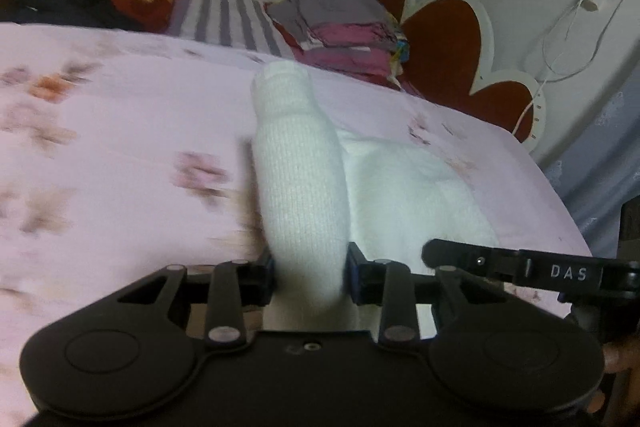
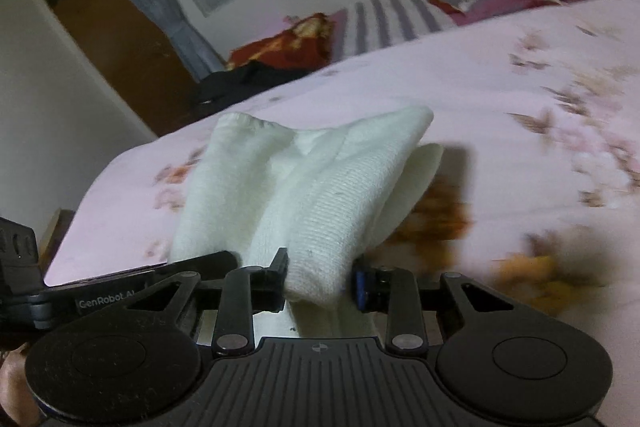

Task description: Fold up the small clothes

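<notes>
The step now looks like lifting the near end of the white sock (image 1: 298,163) and bringing it over to make a fold. To do it well, both hands should go together, side by side, so the sock does not twist. They should go slowly too, since the pictures are smeary from fast moving. The held end should come down right on top of the far end, which stretches away in front of the tools on the pink flowery bed cover (image 1: 120,131) (the fold will be neat only if the edges match).

The left gripper (image 1: 310,277) has its jaws partly closed, and the sock fills the gap between them, squeezed on both sides. The sock runs straight ahead from this tool. Just to its right lies more white knit, flat on the cover.

The right gripper (image 2: 320,279) is partly closed as well and pinches a bunched end of the same white cloth. From there the cloth fans out ahead and to the left, with its open cuff at the far left.

Far ahead of both tools sits a pile of folded clothes (image 1: 344,27).
</notes>
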Motion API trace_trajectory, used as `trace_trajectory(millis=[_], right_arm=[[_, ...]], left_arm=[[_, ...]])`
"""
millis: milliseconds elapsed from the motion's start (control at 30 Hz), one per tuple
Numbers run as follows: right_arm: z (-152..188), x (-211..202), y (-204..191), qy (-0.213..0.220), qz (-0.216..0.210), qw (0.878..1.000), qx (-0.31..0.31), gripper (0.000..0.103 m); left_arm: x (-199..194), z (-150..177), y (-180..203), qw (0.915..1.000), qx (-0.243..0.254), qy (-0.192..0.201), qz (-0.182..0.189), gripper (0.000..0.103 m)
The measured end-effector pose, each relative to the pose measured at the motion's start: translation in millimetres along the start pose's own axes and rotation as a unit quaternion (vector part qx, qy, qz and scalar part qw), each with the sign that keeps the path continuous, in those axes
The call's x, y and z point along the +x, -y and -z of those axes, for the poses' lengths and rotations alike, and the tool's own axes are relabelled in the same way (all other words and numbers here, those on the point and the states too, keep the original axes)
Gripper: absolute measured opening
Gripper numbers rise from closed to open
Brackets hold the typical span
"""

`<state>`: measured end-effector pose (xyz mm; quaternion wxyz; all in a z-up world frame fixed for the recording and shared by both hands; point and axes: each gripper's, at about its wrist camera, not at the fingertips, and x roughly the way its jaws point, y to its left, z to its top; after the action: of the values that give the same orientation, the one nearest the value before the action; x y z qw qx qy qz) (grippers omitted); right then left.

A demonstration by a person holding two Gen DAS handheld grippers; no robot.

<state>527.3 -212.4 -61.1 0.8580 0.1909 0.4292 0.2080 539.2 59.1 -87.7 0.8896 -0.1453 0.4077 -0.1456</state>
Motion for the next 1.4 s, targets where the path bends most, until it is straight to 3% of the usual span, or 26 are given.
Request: trace_trajectory(millis=[200,333,433,500,567,667,733,833,867,1000,1067,1100,1167,1267,1300,1400], right_arm=[[20.8,55.5,-95.8,-0.018,-0.037,0.999,-0.016,0.031],[40.7,96.2,-145.5,-0.034,-0.057,0.998,-0.015,0.03],[53.2,124.8,-157.6,-0.048,-0.039,0.998,-0.015,0.03],[62.0,149.0,-141.6,-0.072,0.004,0.997,0.013,0.031],[66.8,153.3,-120.3,-0.067,-0.019,0.996,0.063,0.031],[64.5,147.9,-122.2,-0.063,-0.01,0.997,0.045,0.031],[60.2,144.3,-124.8,-0.065,-0.009,0.997,0.041,0.031],[40.9,116.6,-132.7,0.003,0.015,1.0,0.011,0.03],[37.0,113.1,-134.4,0.007,0.006,1.0,0.008,0.03],[23.1,141.2,-169.2,-0.02,0.016,0.997,-0.078,0.03],[29.4,162.6,-171.2,-0.048,0.046,0.992,-0.105,0.029],[33.1,177.9,-166.6,-0.071,0.071,0.989,-0.11,0.028],[37.9,186.3,-153.5,-0.072,0.077,0.99,-0.099,0.029],[34.4,184.5,-160.5,-0.074,0.099,0.985,-0.122,0.028],[34.7,176.6,-165.2,-0.067,0.108,0.983,-0.13,0.017],[46.1,141.4,-176.7,-0.037,0.083,0.986,-0.143,0.016]], left_arm=[[-68.1,2.3,-88.1,0.999,-0.012,0.002,-0.043,0.032],[-91.3,7.1,-134.1,0.9982,-0.027,-0.005,-0.053,0.032],[-82.2,16.3,-166.7,0.9978,-0.04,-0.031,-0.041,0.041],[-74.5,28.9,-187.5,0.9965,-0.061,-0.032,-0.047,0.063],[-75.6,37.6,-199.3,0.9958,-0.085,-0.019,-0.029,0.063],[-80.3,33.2,-196.7,0.9965,-0.078,-0.019,-0.025,0.059],[-96.1,26.9,-194.1,0.9973,-0.064,0.002,-0.035,0.055],[-115.9,11.6,-187.5,0.9976,-0.032,0.054,-0.029,0.052],[-112.0,4.5,-183.7,0.998,-0.018,0.057,-0.022,0.044],[-71.1,-15.9,-166.6,0.9992,0.033,0.023,-0.008,0.027],[-44.7,-15.3,-165.1,0.9991,0.035,-0.022,-0.008,0.025],[-39.3,-10.0,-164.2,0.9989,0.036,-0.028,-0.006,0.023],[-34.0,-8.4,-161.6,0.9986,0.038,-0.037,0.005,0.023],[-48.3,-5.6,-155.0,0.9983,0.052,-0.025,0.0,0.023],[-61.2,-1.2,-151.4,0.9981,0.059,-0.016,0.009,0.028],[-94.3,24.3,-145.5,0.9981,0.06,-0.001,0.017,0.028]])
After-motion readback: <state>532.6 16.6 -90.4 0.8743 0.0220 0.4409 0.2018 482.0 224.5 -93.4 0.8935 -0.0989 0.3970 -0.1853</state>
